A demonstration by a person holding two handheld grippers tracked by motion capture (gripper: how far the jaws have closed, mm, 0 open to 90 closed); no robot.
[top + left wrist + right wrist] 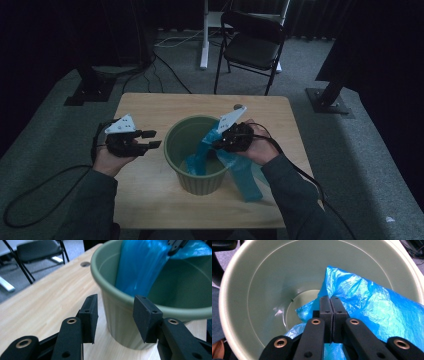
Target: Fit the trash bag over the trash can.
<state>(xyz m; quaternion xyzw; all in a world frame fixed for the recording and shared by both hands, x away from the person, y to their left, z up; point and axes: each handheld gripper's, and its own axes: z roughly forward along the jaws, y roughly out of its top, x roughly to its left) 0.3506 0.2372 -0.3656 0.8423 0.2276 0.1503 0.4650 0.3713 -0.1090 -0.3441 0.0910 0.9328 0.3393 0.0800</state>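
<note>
Blue plastic bin bag (pixel 235 167) hangs half inside the ribbed sage-green plastic bucket (pixel 196 181) at the middle of the pale wooden table (pixel 150 107), its tail draped over the near right rim. From the left, the left gripper (pixel 150 139) hovers with jaws apart and empty beside the bucket, while the right gripper (pixel 331 308) is clamped on the bag. Lining the bucket seems under way; next, the free jaws should catch the bag's opposite edge. No writing is legible.
</note>
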